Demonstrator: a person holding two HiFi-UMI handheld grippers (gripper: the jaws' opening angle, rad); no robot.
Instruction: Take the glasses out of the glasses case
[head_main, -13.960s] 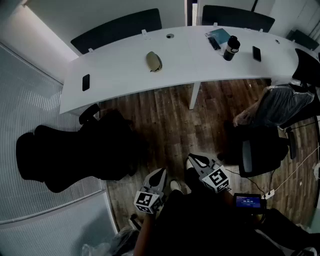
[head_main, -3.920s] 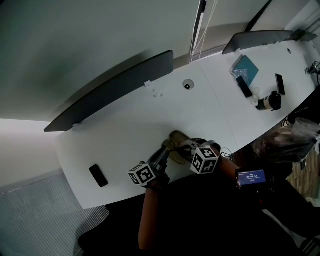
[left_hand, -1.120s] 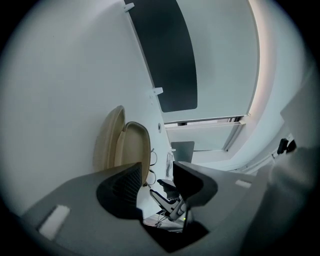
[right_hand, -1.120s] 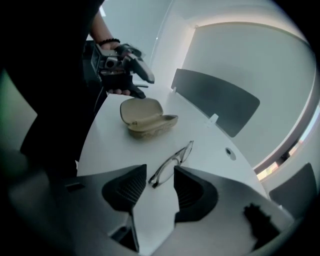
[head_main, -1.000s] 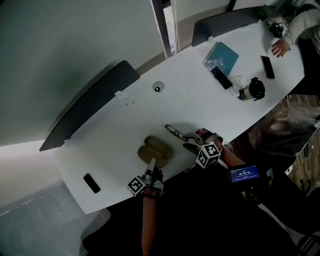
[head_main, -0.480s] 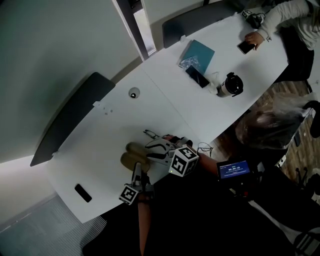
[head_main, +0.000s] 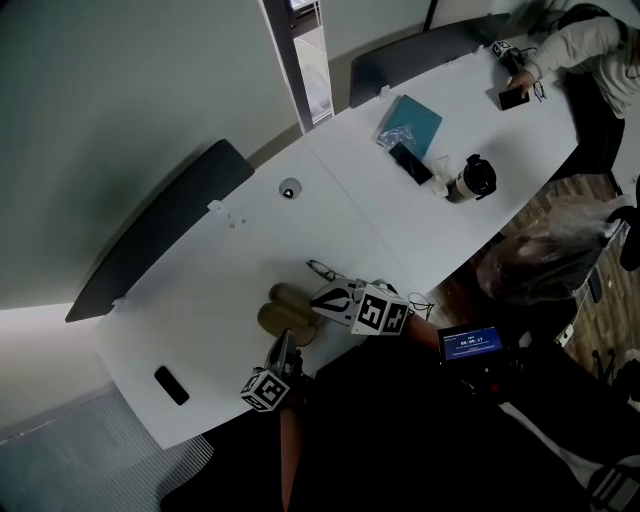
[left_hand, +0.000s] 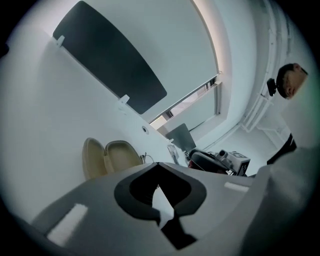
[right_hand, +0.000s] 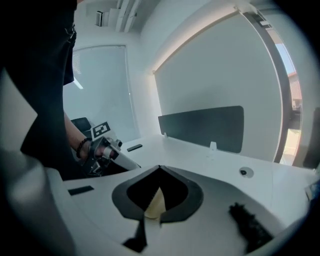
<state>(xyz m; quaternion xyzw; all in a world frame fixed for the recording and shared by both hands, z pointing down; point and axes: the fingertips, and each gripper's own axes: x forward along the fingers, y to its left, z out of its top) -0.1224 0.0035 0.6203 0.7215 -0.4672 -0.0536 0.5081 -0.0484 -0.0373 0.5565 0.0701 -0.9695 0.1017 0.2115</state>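
Observation:
The tan glasses case (head_main: 287, 309) lies open on the white table (head_main: 220, 290), both halves facing up and nothing showing inside. The dark-framed glasses (head_main: 321, 270) lie on the table just beyond it. My left gripper (head_main: 283, 338) points at the case's near end; its jaws have just been closing and are shut on nothing. My right gripper (head_main: 319, 297) hovers at the case's right side, short of the glasses; its jaws have also just closed, empty. In the left gripper view the case (left_hand: 107, 157) lies ahead of the shut left gripper (left_hand: 159, 164). The right gripper (right_hand: 160, 168) shows tan case behind its tips.
A black phone (head_main: 171, 385) lies near the table's left front edge. Farther right are a teal notebook (head_main: 411, 122), another phone (head_main: 411, 163) and a black mug (head_main: 471, 179). A person's hand (head_main: 522, 78) rests at the far end. A dark divider (head_main: 150, 230) runs along the back.
The right gripper has lifted off the table away from the glasses and shut. The left gripper has rolled and shut beside the case. The glasses stay on the table.

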